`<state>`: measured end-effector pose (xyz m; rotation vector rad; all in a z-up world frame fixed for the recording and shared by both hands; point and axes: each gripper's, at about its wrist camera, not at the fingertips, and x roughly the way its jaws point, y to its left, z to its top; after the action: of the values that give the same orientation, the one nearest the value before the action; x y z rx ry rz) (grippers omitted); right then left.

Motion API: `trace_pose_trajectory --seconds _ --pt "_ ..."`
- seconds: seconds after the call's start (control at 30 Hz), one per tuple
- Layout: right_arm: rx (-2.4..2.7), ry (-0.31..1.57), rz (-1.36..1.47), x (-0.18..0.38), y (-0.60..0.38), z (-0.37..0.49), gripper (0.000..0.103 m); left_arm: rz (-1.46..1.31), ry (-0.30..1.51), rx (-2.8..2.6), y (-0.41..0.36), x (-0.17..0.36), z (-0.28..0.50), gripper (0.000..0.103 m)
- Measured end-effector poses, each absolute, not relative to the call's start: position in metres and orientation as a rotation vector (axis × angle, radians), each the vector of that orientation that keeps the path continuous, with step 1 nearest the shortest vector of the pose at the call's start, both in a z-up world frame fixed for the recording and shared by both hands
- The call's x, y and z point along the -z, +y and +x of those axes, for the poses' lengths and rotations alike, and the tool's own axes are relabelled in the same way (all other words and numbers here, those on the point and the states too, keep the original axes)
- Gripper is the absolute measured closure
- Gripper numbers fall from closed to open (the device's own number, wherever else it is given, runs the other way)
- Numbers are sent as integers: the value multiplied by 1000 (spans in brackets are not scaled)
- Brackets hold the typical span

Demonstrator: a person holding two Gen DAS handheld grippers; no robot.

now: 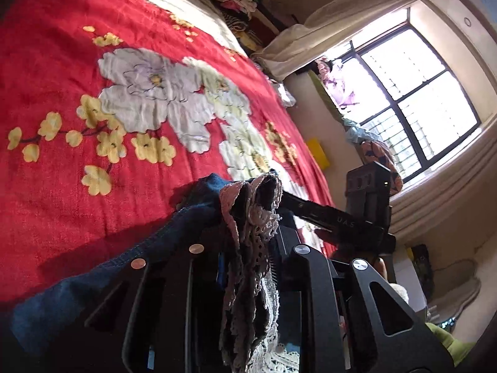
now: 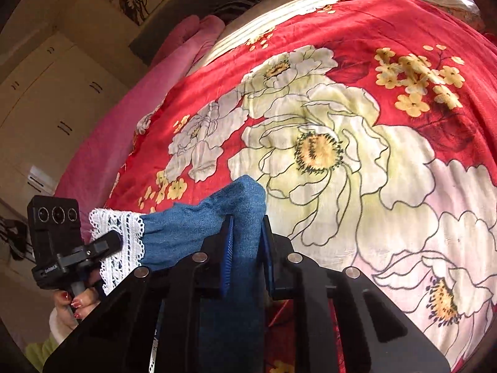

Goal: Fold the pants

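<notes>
Left claw pinching lace hem of pants; right claw pinching denim beside it. Pants lifted over bed ahead of both claws. Risk: thin lace slips your left grip if you pull legs taut; fold skews.

light: sunlit window blown out | shadows hard | edges fisheye-bent

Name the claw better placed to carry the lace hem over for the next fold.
Probably the left claw: it is shut on the lace hem of the pants, above the red blanket. The right claw grips plain denim farther along, suiting it to anchor.
</notes>
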<state>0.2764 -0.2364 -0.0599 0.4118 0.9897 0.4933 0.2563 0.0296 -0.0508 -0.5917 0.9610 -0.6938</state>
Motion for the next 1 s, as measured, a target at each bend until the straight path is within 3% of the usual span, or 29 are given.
trace_pose_trajectory --seconds 0.17,0.23,0.27,0.33,0.43,0.77,0.83,1.0 --pt "-497 978 369 68 -232 277 80 -591 1025 607 36 71 261 89" --pt "-494 958 404 62 -239 269 68 -600 1016 613 38 68 259 89" --pt "-493 944 417 57 -243 262 54 -606 1013 617 39 66 259 87" --pt "-490 905 411 45 -248 246 45 -613 1010 615 41 62 256 72" --pt "-498 866 397 31 -253 220 44 -595 989 607 44 52 248 60" --pt "-497 818 283 14 -254 146 30 -531 900 513 49 13 193 51" --pt "-498 819 270 16 -255 135 29 -522 882 501 45 9 176 46" --pt "-509 856 288 28 -258 112 29 -525 920 475 34 22 143 46"
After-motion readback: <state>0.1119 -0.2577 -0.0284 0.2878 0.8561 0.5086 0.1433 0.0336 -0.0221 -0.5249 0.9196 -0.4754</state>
